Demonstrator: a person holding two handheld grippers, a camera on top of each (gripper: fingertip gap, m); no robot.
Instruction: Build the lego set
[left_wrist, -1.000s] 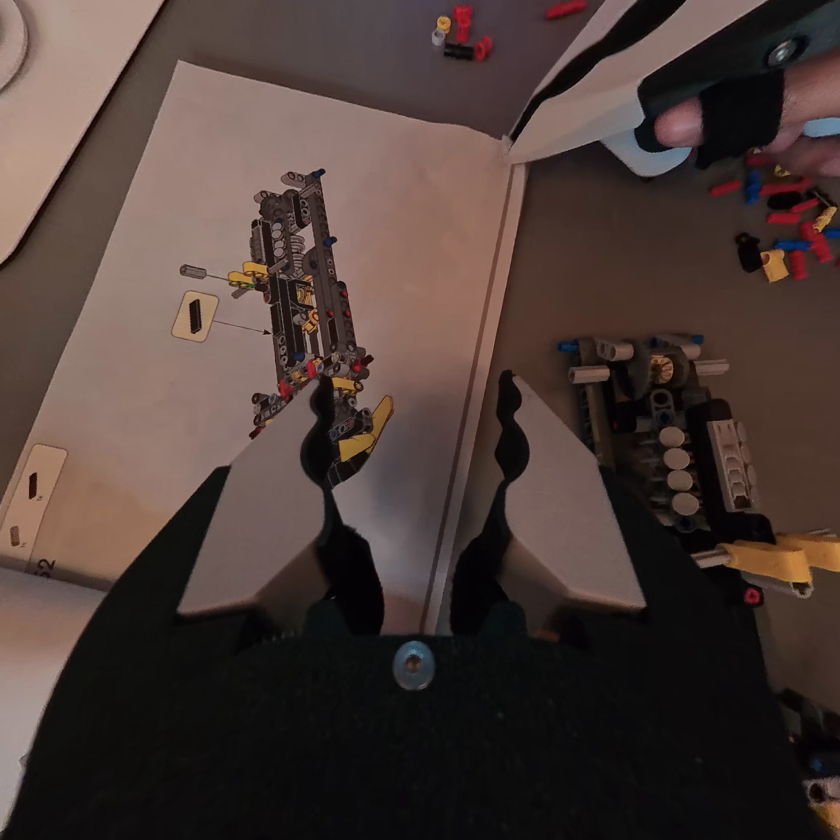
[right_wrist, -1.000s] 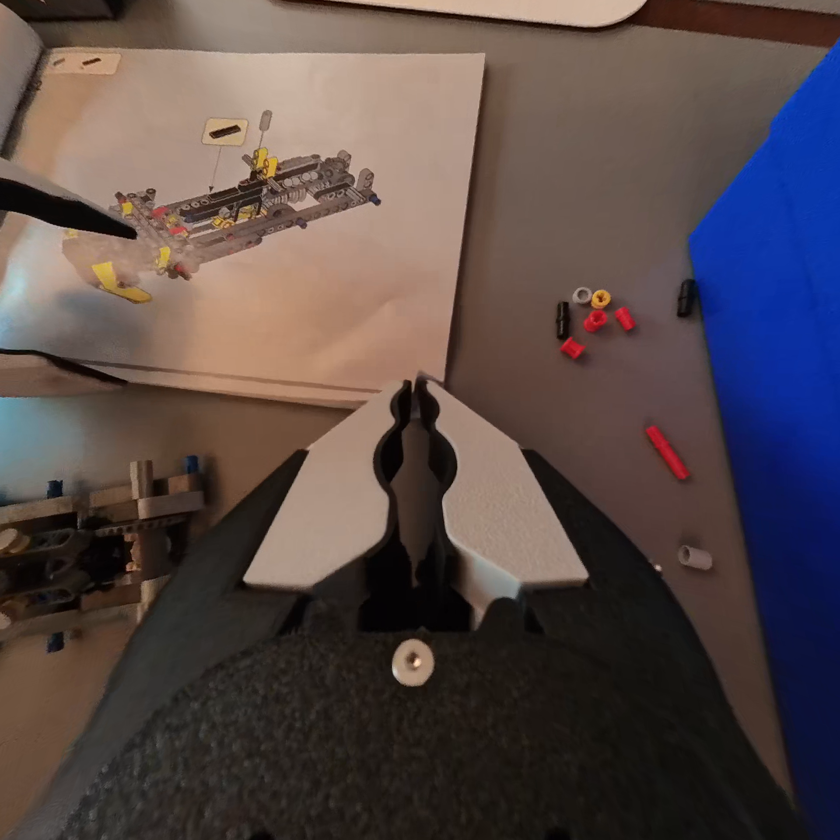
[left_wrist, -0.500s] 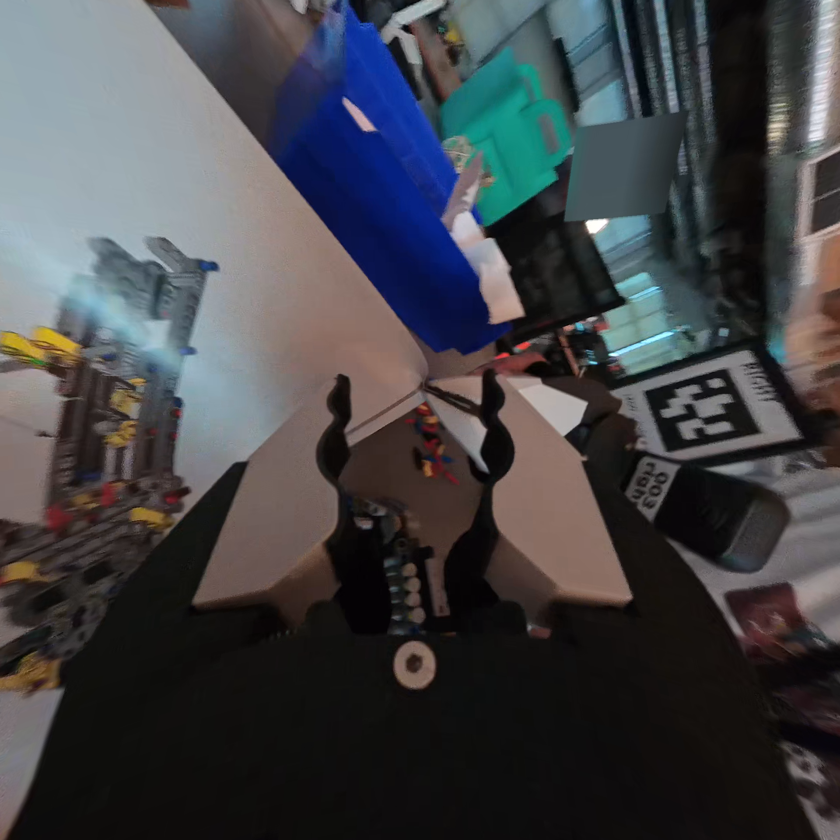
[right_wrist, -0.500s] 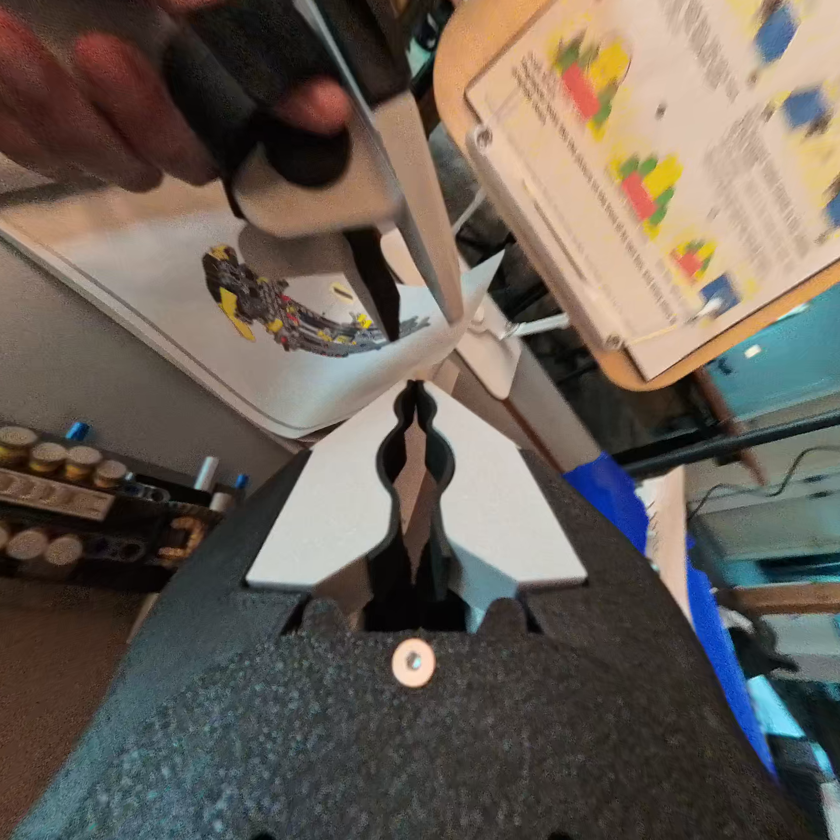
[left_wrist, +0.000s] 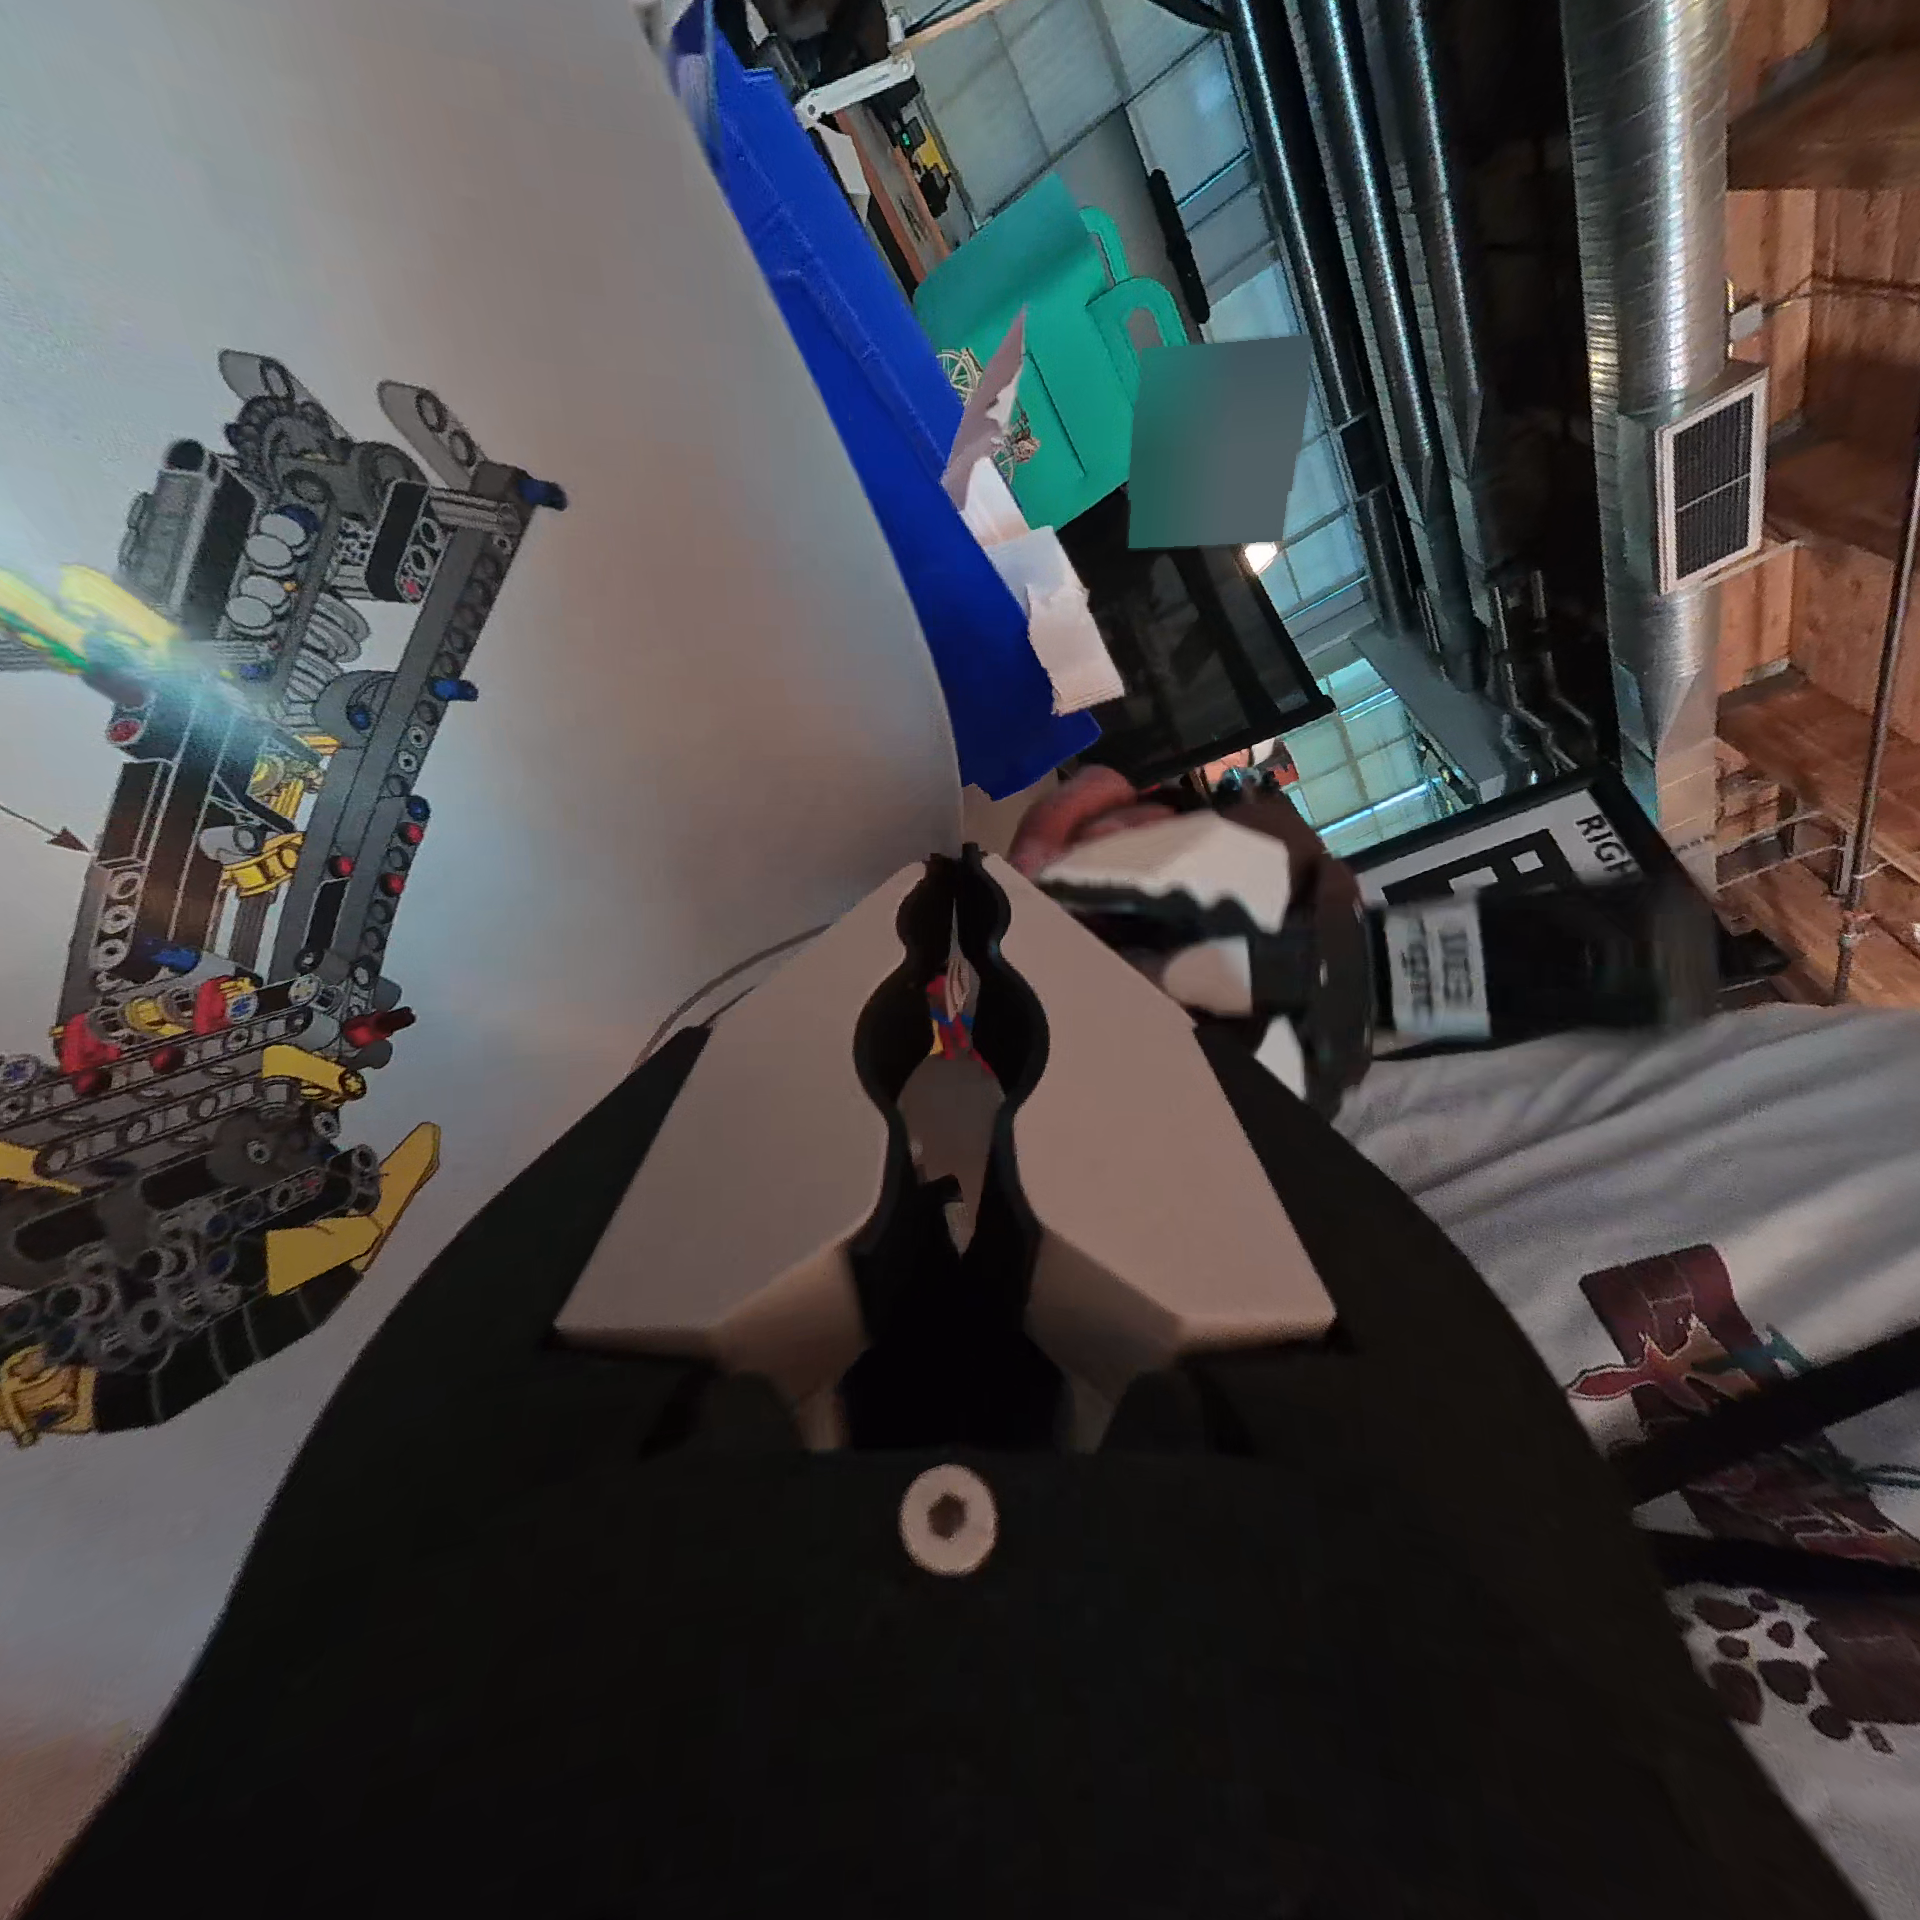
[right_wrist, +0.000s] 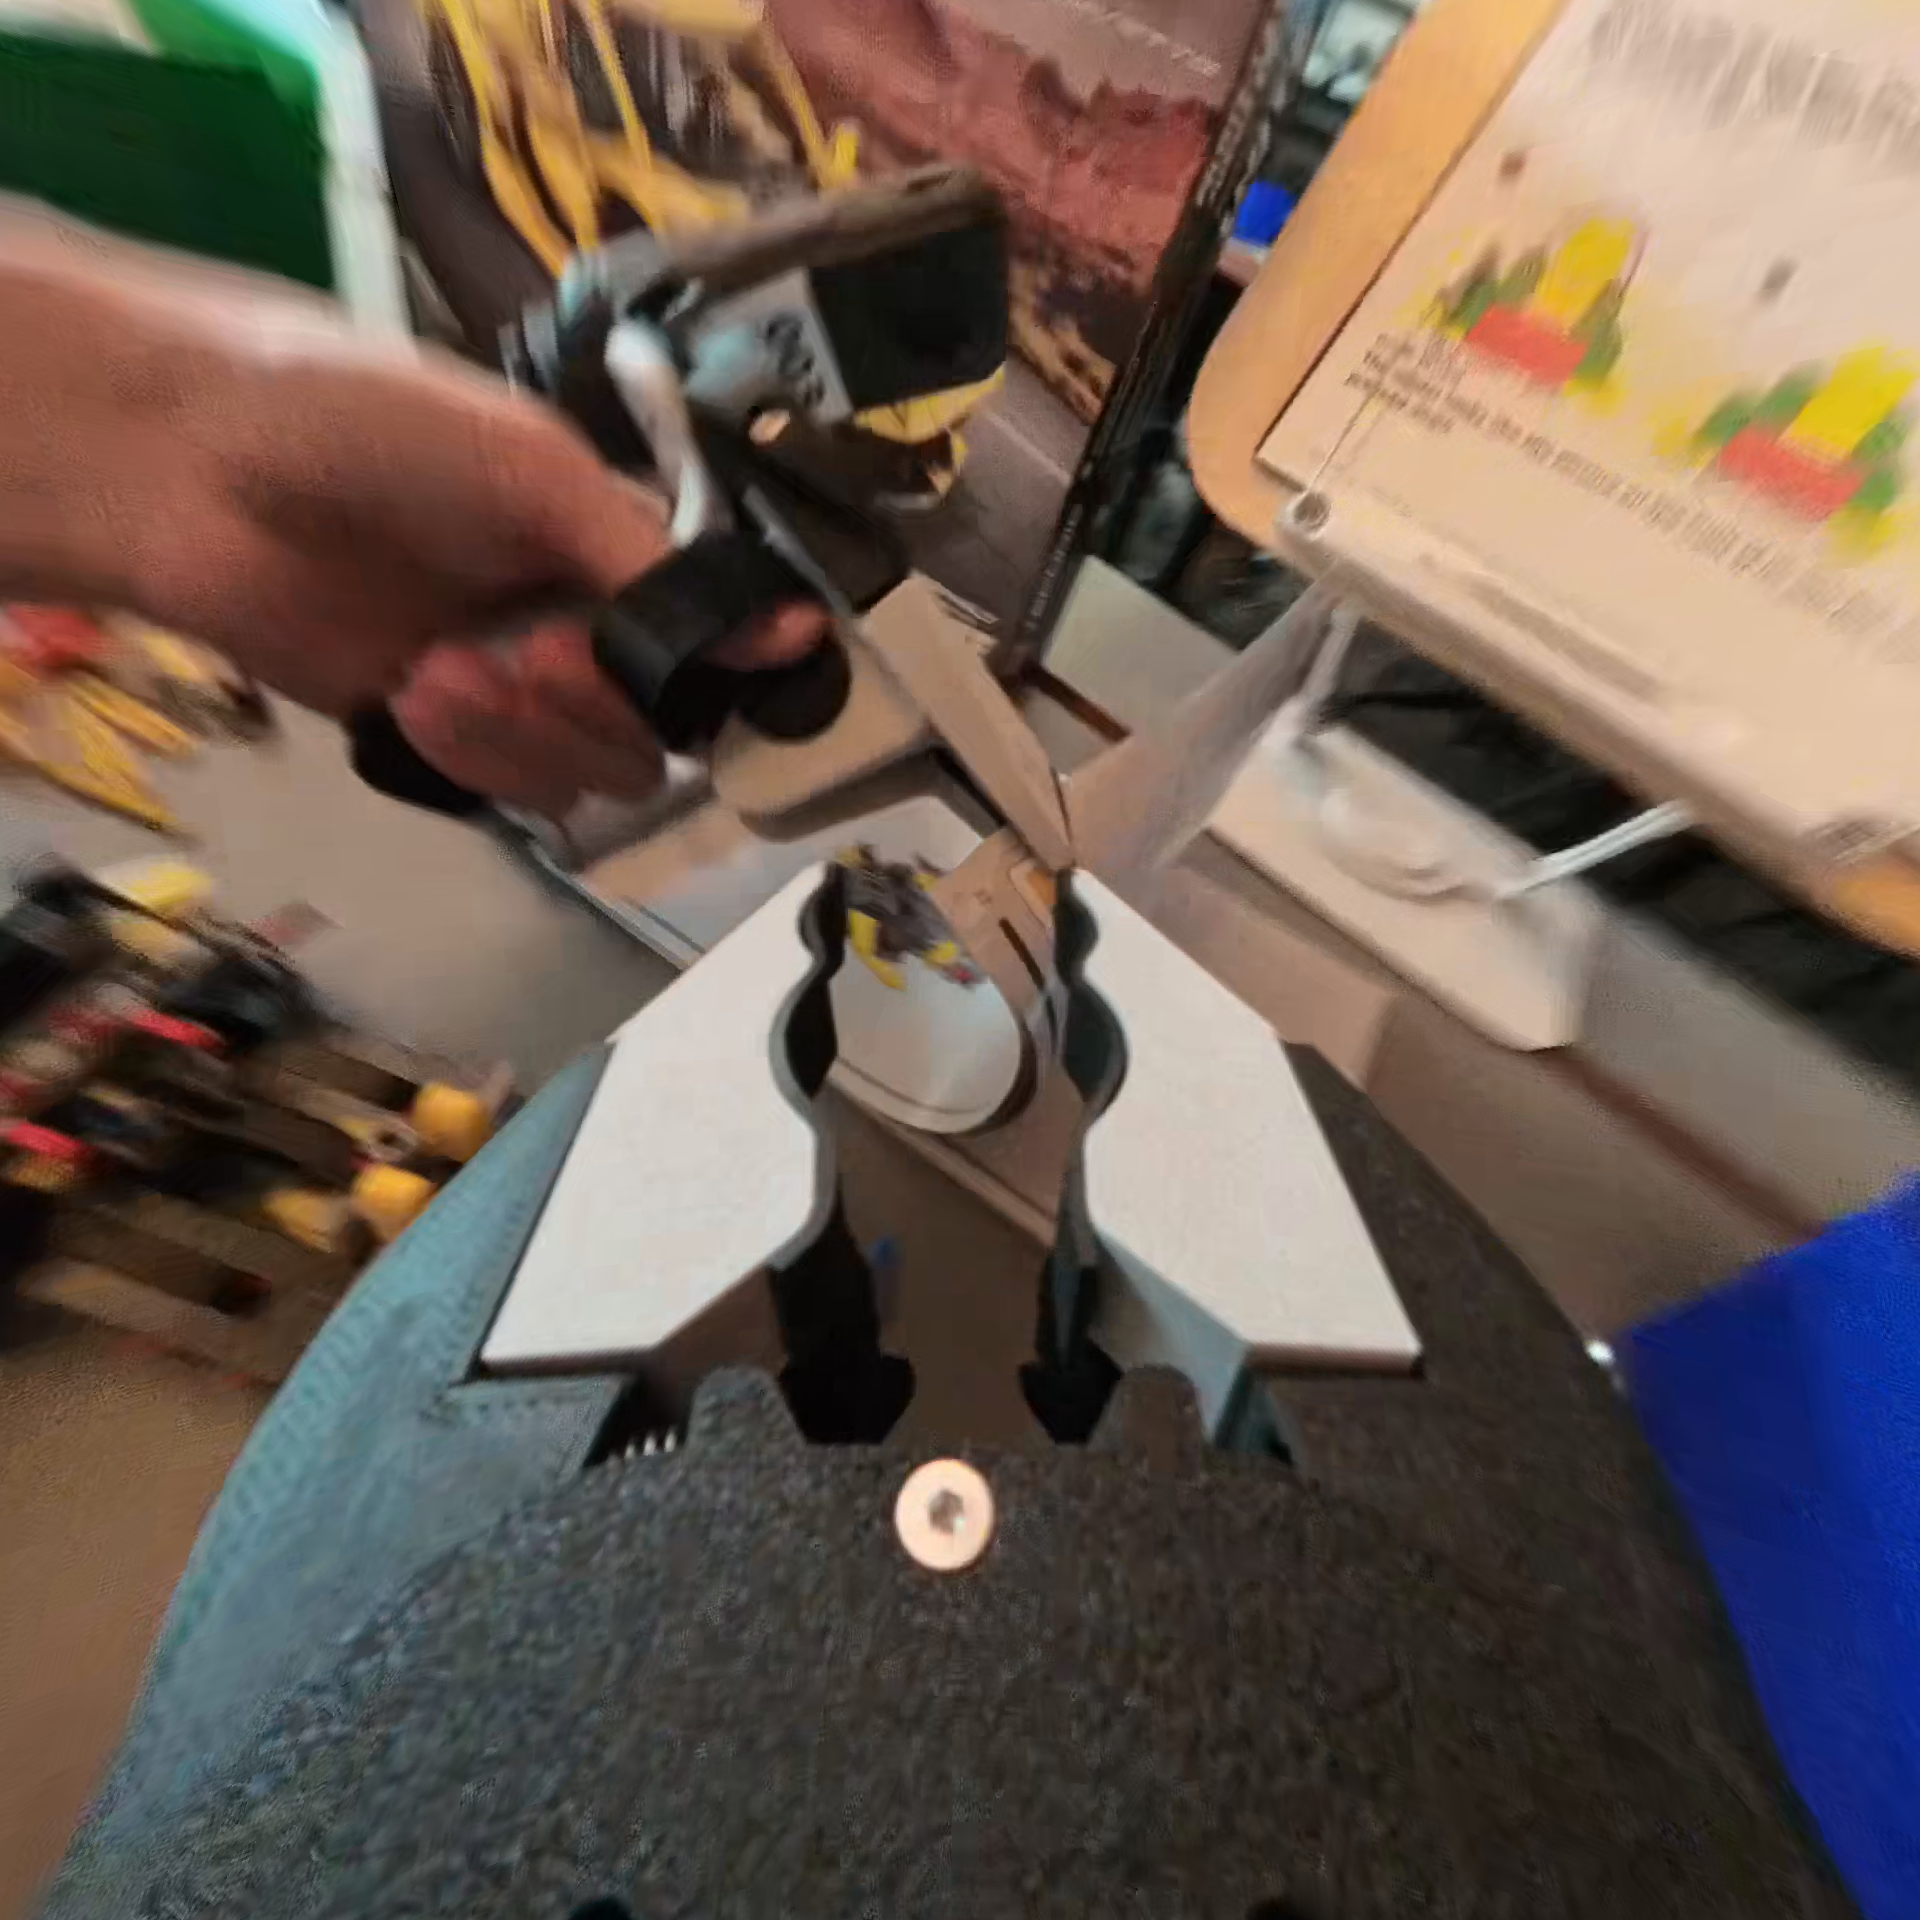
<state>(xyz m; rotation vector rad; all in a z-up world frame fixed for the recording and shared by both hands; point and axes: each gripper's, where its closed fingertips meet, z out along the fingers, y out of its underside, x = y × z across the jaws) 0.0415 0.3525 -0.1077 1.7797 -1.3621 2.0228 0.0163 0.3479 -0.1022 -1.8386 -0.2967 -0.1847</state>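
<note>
The left gripper (left_wrist: 958, 868) has its jaws together, the tips pinching the corner of a lifted page (left_wrist: 644, 520) of the instruction booklet. That page fills the left wrist view from about 7 to 12 o'clock, curving upward, with a printed drawing of a grey, black and yellow model on it. Past the page edge, toward 1 o'clock, a blue bin (left_wrist: 883, 416) stands with white paper scraps at its rim. At 3 o'clock from the tips the right gripper (left_wrist: 1195, 914) shows side-on, with fingertips of the person's right hand (left_wrist: 1070, 821) just above it.

In the right wrist view the right gripper (right_wrist: 948, 883) has its jaws apart, and the page corner (right_wrist: 997, 914) lies in the gap, close to the right jaw tip. The left gripper (right_wrist: 1023, 800) comes in from 11 o'clock, held by the person's left hand (right_wrist: 343, 540), its closed tips on the same corner. The partly built lego model (right_wrist: 177, 1060) lies blurred on the bench (right_wrist: 436, 914) at 9 o'clock. A wooden board (right_wrist: 1299, 343) carrying a printed sheet stands tilted at 2 o'clock, and the blue bin (right_wrist: 1787, 1507) sits at 4 o'clock.
</note>
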